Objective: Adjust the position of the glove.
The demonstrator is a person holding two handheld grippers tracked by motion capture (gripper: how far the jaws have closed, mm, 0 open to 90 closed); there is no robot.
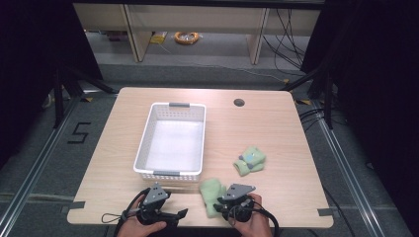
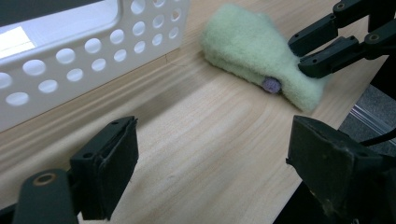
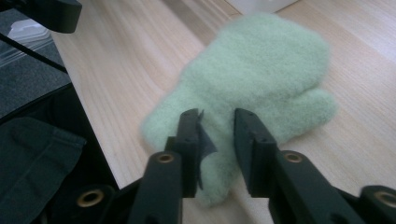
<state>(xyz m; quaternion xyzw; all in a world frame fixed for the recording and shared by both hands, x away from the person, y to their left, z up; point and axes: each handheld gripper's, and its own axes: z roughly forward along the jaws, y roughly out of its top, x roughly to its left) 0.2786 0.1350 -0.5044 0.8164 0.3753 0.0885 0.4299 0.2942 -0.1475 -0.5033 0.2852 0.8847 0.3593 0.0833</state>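
Two pale green fleece mittens lie on the wooden tabletop [image 1: 276, 123]. One mitten [image 1: 211, 193] sits at the near edge, just right of the white perforated basket [image 1: 172, 140], its cuff toward the person and its thumb sticking out to one side. The other mitten [image 1: 250, 160] rests farther back and to the right, well apart from the first, folded over with a small grey patch on top.

The right hand-held gripper [image 1: 228, 202] is down at the near mitten's cuff. In the right gripper view its two black jaws stand only a narrow gap apart, straddling the cuff end of the mitten [image 3: 261, 70], with fleece showing between them; whether the pads press the cloth I cannot tell. In the left gripper view the same jaws come in from the upper right and meet the mitten [image 2: 247, 46] at its edge, beside a small purple button or tag on the fleece.

The left hand-held gripper [image 1: 173, 215] hovers low over the bare tabletop near the front edge, left of the mitten and just before the basket's near wall [image 2: 93, 51]. Its jaws stand wide apart with nothing between them but wood grain.

The basket sits lengthwise at the middle of the tabletop.
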